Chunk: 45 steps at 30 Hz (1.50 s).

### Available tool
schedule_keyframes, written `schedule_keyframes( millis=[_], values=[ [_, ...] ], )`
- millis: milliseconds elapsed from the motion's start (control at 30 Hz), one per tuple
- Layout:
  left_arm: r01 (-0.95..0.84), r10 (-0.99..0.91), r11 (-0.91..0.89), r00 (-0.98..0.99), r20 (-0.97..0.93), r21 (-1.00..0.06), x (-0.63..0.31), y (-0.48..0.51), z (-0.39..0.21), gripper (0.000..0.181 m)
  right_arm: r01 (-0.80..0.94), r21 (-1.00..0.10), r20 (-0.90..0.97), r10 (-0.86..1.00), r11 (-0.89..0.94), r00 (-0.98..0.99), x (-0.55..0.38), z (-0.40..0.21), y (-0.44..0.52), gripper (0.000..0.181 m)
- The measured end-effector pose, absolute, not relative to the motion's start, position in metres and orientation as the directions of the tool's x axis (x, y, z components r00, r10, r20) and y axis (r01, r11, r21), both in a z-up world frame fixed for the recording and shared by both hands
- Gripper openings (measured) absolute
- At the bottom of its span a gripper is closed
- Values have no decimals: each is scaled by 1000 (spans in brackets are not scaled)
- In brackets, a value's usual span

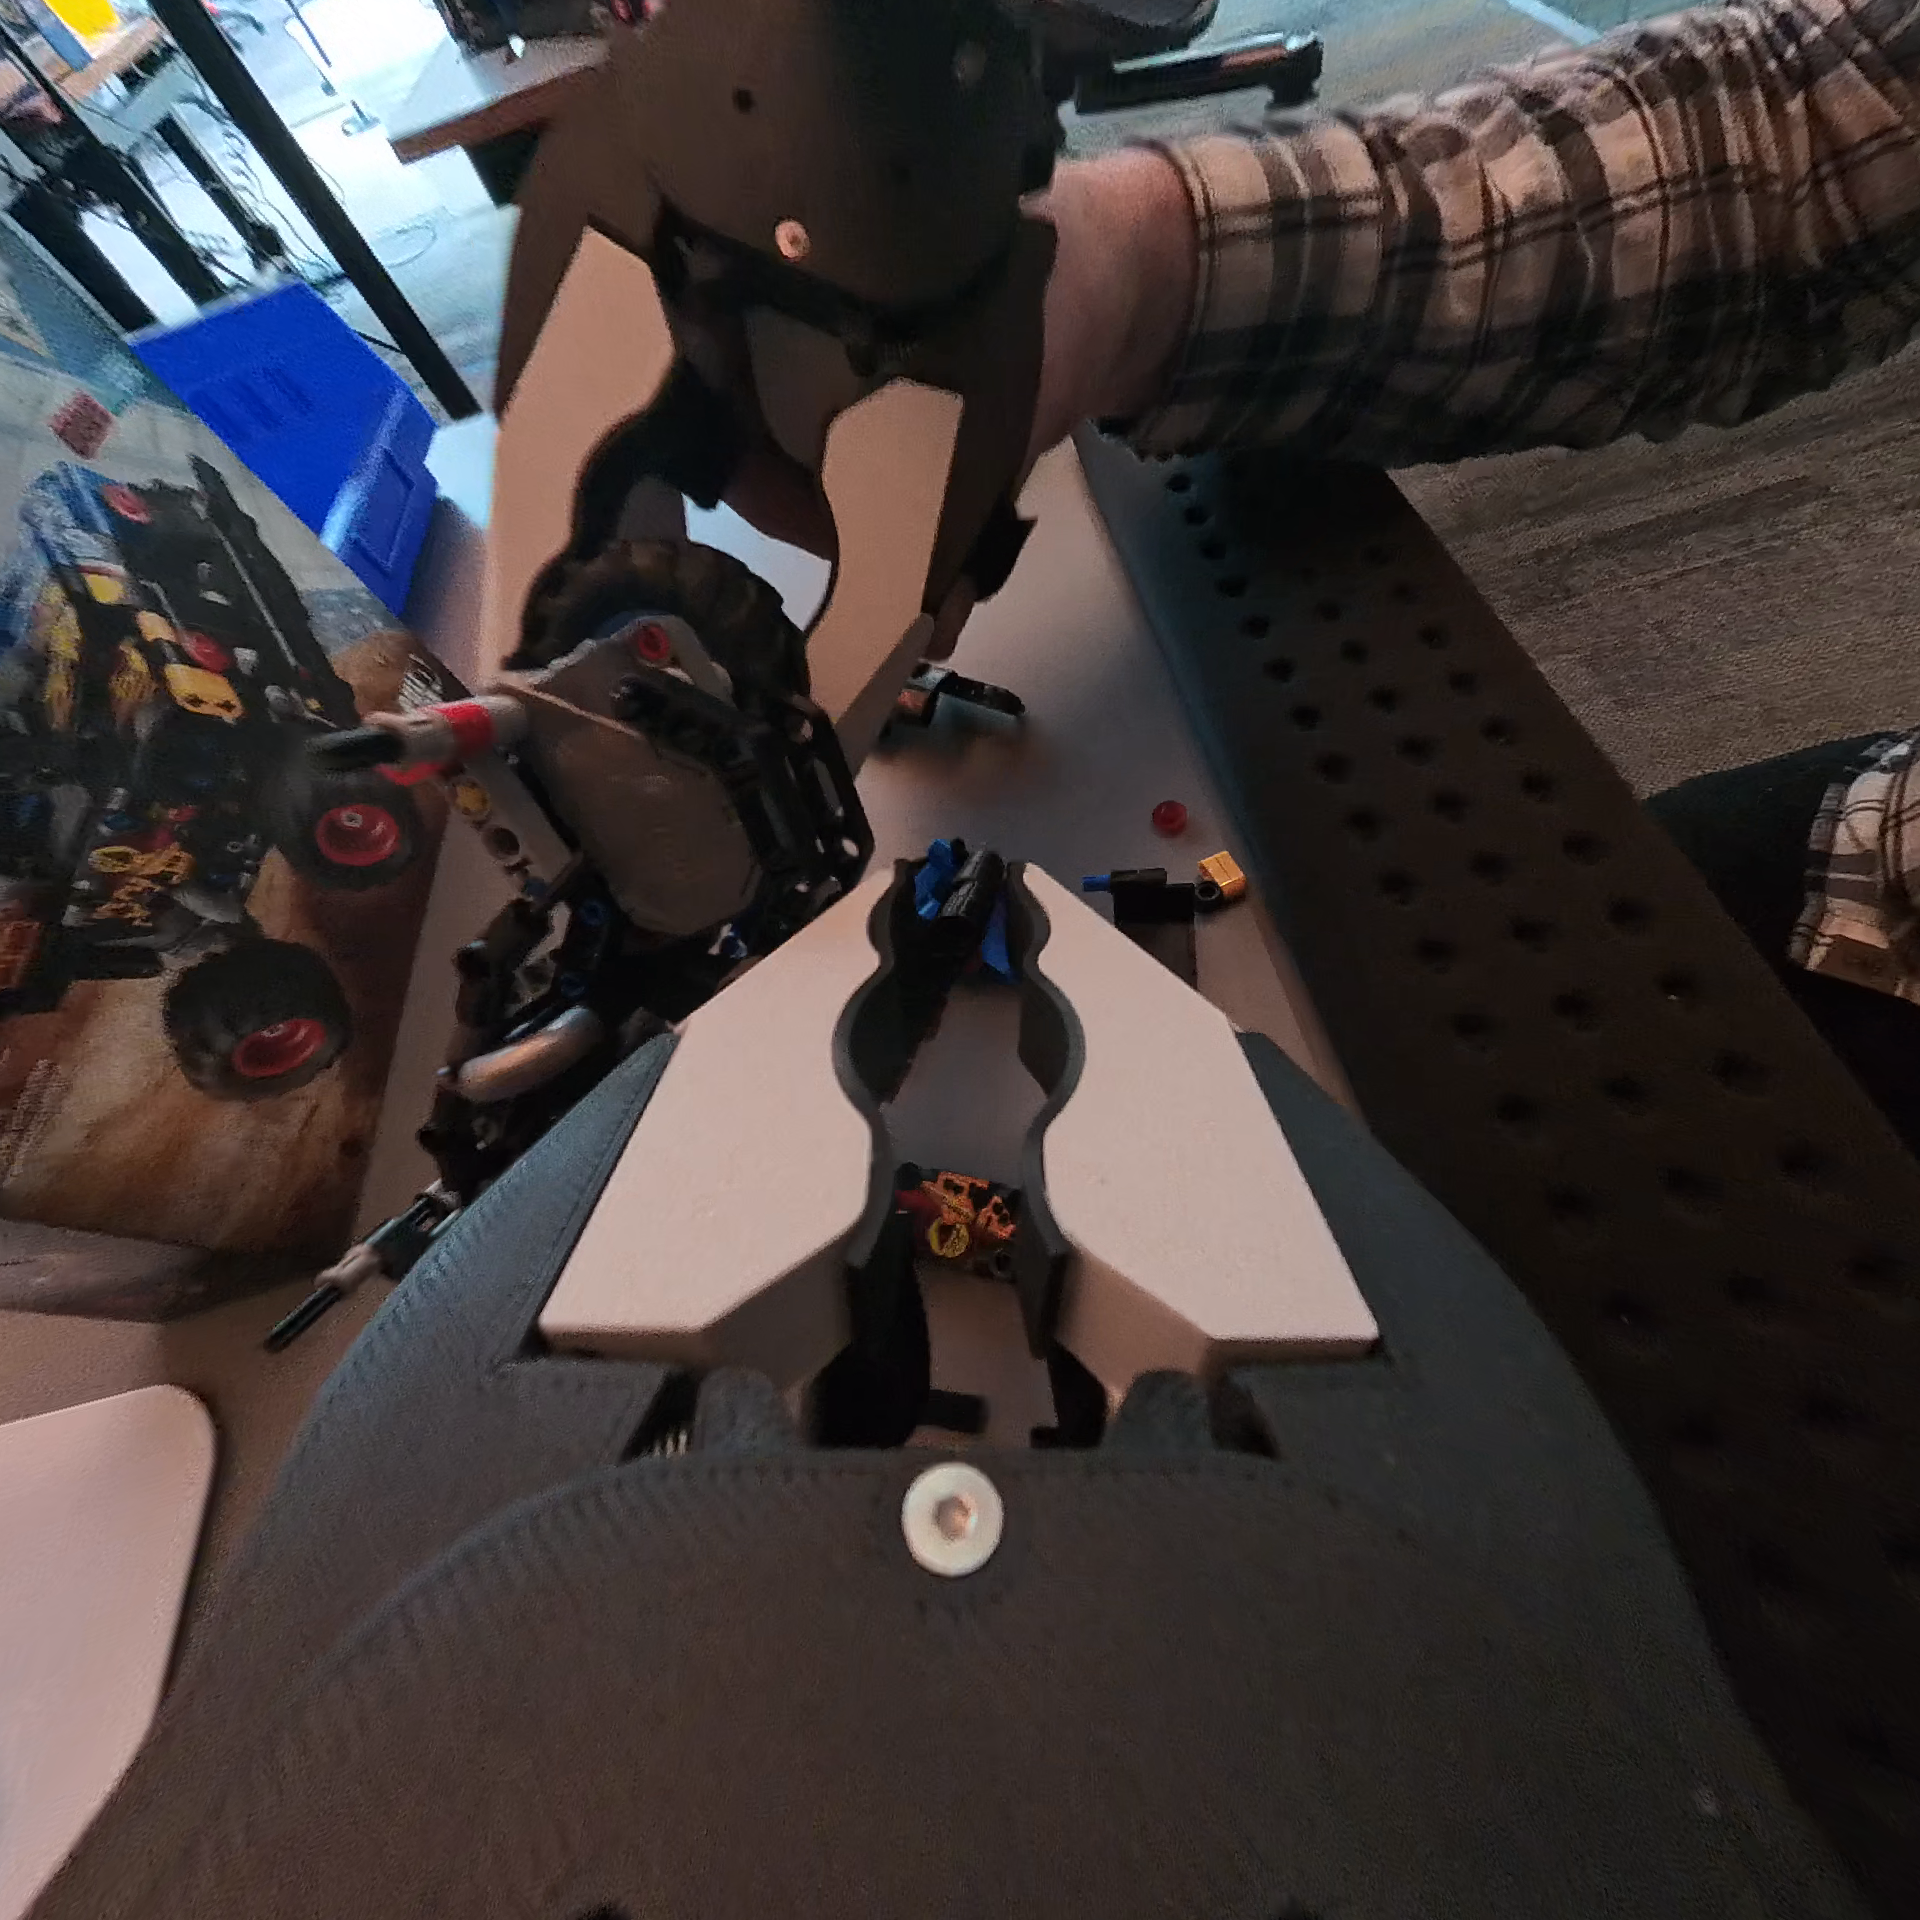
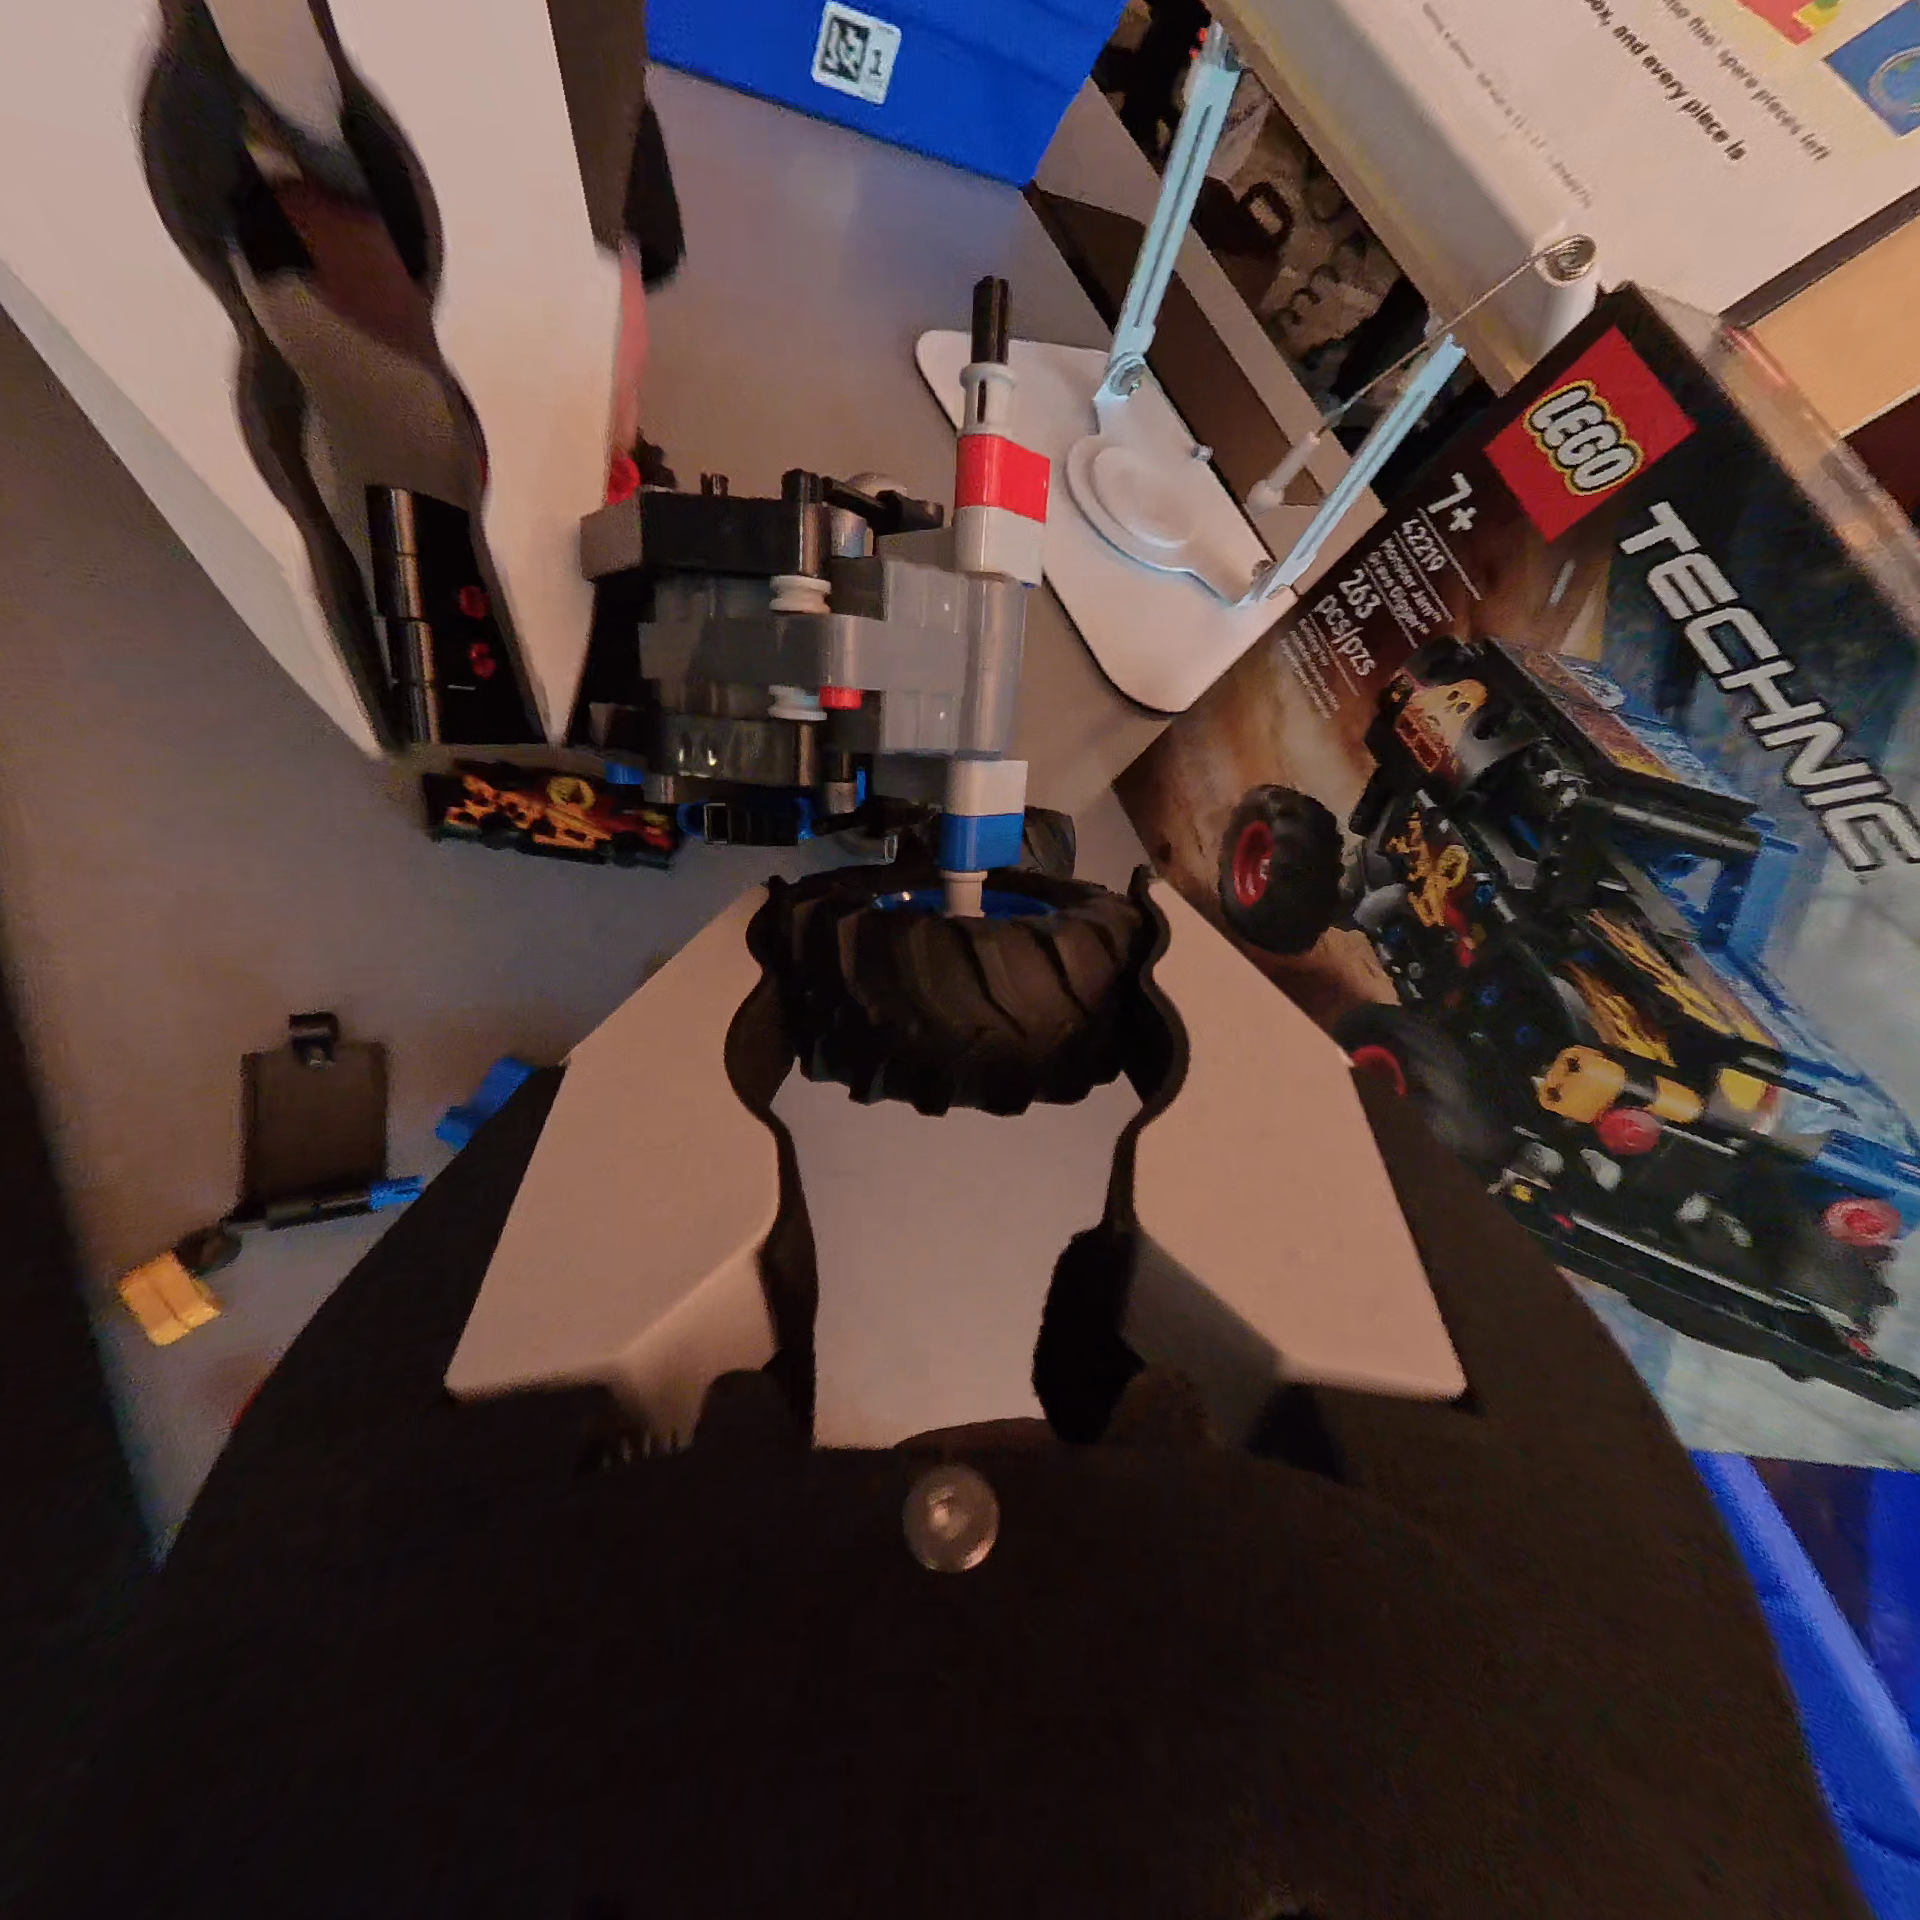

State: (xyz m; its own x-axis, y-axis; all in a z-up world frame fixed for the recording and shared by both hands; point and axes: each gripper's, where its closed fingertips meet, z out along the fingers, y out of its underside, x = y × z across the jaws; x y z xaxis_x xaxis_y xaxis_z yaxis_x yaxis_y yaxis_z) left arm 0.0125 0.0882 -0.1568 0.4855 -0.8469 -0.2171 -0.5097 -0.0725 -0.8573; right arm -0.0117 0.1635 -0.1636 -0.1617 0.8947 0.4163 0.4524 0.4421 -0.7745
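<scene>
A partly built toy truck chassis (image 2: 769, 644), grey and black, is held over the grey table (image 2: 125, 883). My right gripper (image 2: 956, 904) is shut on its black tyre (image 2: 956, 997), which has a blue hub and sits on a long axle (image 2: 987, 488) with red, white and blue bushes. My left gripper (image 1: 951, 878) is shut on a black beam with blue pins (image 1: 961, 904) at the chassis's side. In the left wrist view the right gripper (image 1: 727, 634) comes in from above, gripping the tyre (image 1: 665, 592). In the right wrist view the left gripper (image 2: 468, 717) is at the upper left.
The toy's picture box (image 2: 1558, 883) lies beside the chassis, and a blue bin (image 2: 862, 83) stands behind. Loose parts lie on the table: a flame-printed piece (image 2: 551, 816), a black panel (image 2: 312, 1122), a yellow piece (image 1: 1221, 871), a red stud (image 1: 1169, 816). A perforated black surface (image 1: 1507, 831) borders the table. A plaid sleeve (image 1: 1507, 260) reaches in.
</scene>
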Motion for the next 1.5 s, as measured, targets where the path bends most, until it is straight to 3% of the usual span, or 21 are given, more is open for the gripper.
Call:
schedule_keyframes(
  millis=[133,167,233,267,367,400,467,567,700,900,1167,1300,1500],
  values=[
    [-421,-766,20,576,-285,-907,-5,83,-96,47,491,-684,533,829,539,-169,-9,-167,167,62],
    [-442,-723,38,607,-330,-896,-9,88,-87,57,496,-670,551,818,553,-168,-9,-167,167,63],
    [-580,-642,-61,646,-413,-812,-15,108,-105,94,496,-642,584,792,585,-178,-13,-165,163,63],
    [-619,-629,-118,652,-424,-777,-15,117,-119,99,493,-624,602,776,606,-191,-14,-165,159,63],
    [-622,-678,-192,643,-355,-759,-11,127,-148,71,479,-535,683,690,696,-239,-20,-166,148,62],
    [-625,-724,-209,616,-311,-752,-5,122,-157,51,480,-503,701,664,719,-259,-22,-169,144,63],
    [-682,-748,-216,576,-331,-698,-7,118,-173,42,487,-467,702,644,738,-303,-23,-181,138,62],
    [-627,-746,-213,600,-290,-749,-10,117,-177,41,471,-530,643,697,705,-317,-25,-190,133,62],
    [-609,-751,-207,601,-274,-766,-9,115,-178,41,447,-534,642,689,717,-338,-24,-190,131,61],
    [-621,-747,-195,596,-296,-759,-6,120,-183,41,555,-698,335,891,453,-305,-14,-199,128,61],
    [-597,-762,-177,586,-275,-782,0,120,-185,41,511,-466,679,662,722,-317,-8,-194,139,60],
    [-587,-770,-167,579,-267,-792,2,120,-185,41,524,-711,351,882,469,-314,-3,-199,128,59],
    [-564,-794,-160,561,-233,-810,8,117,-188,33,566,-703,309,902,430,-302,7,-207,123,59]
  ],
)
